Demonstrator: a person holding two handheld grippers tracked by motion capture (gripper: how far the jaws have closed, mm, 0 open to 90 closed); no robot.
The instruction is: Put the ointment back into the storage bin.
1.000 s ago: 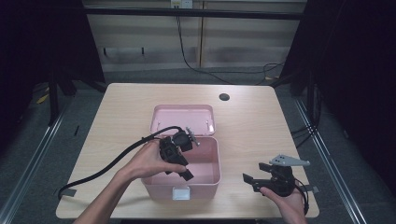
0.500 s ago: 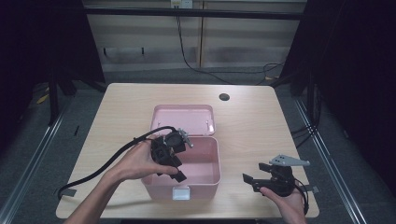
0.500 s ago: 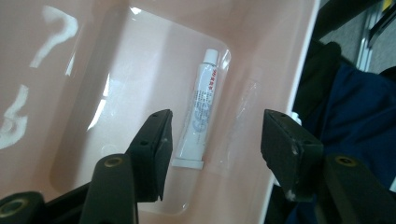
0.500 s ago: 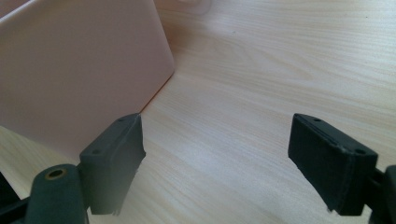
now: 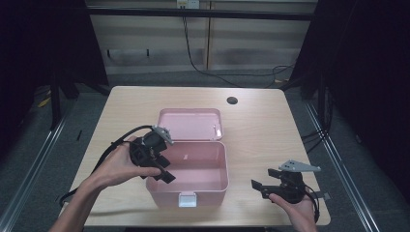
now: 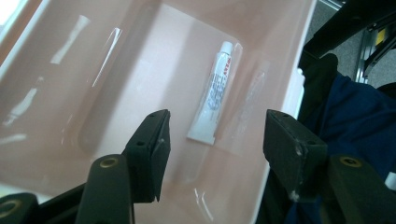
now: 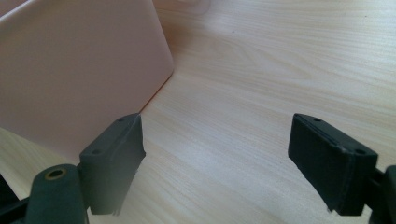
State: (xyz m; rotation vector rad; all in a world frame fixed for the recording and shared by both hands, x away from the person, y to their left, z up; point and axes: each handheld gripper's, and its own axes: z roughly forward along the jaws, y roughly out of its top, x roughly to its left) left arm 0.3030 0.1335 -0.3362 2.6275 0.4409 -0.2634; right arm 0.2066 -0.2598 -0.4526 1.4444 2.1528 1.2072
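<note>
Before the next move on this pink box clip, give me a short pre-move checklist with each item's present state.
1. Pink box lid open: ok.
2. White tube lying on the box floor, untouched: ok.
3. Left tongs open, having just widened, nothing between them: ok.
4. Left tongs above the box interior, tube ahead of them: ok.
5. Right tongs open, nothing held, over bare table beside the box: ok.
6. Tube cap tight: cannot tell.

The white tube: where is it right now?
In the left gripper view the white tube lies flat on the floor of the open pink box, near one side wall, below the open left hand-held gripper, untouched.
</note>
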